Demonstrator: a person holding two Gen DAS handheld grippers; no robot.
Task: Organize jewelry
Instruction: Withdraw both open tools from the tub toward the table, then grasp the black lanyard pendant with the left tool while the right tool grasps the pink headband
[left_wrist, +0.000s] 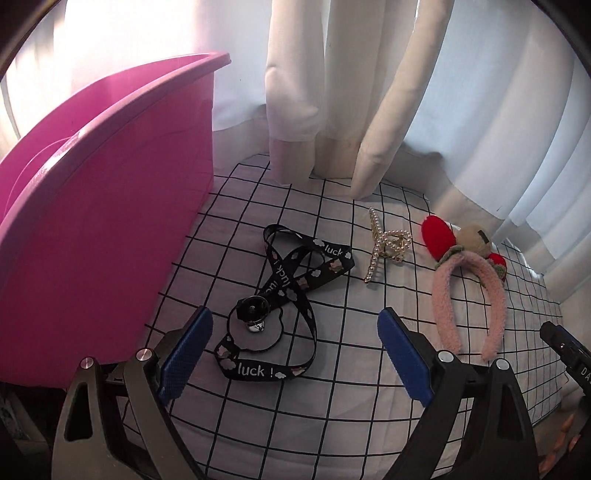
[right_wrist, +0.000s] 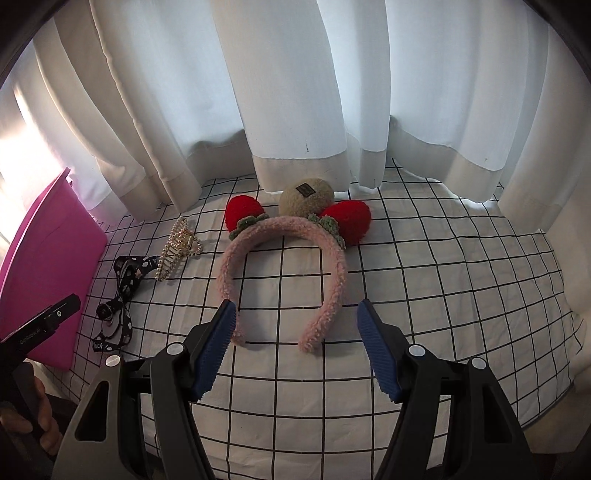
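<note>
A black "luck!" lanyard (left_wrist: 291, 288) with a metal clip lies on the checked cloth, just ahead of my open, empty left gripper (left_wrist: 295, 332). A pearl hair claw (left_wrist: 386, 247) lies beyond it, and a pink fuzzy headband (left_wrist: 465, 295) with red strawberries lies to the right. In the right wrist view my open, empty right gripper (right_wrist: 295, 332) hovers at the ends of the headband (right_wrist: 284, 266). The claw (right_wrist: 177, 247) and lanyard (right_wrist: 122, 302) lie to its left.
A pink plastic bin (left_wrist: 92, 206) stands at the left on the white checked cloth (left_wrist: 295, 406); it also shows in the right wrist view (right_wrist: 48, 266). White curtains (right_wrist: 295, 92) hang along the back and right. The other gripper's body (right_wrist: 37, 328) shows at the left.
</note>
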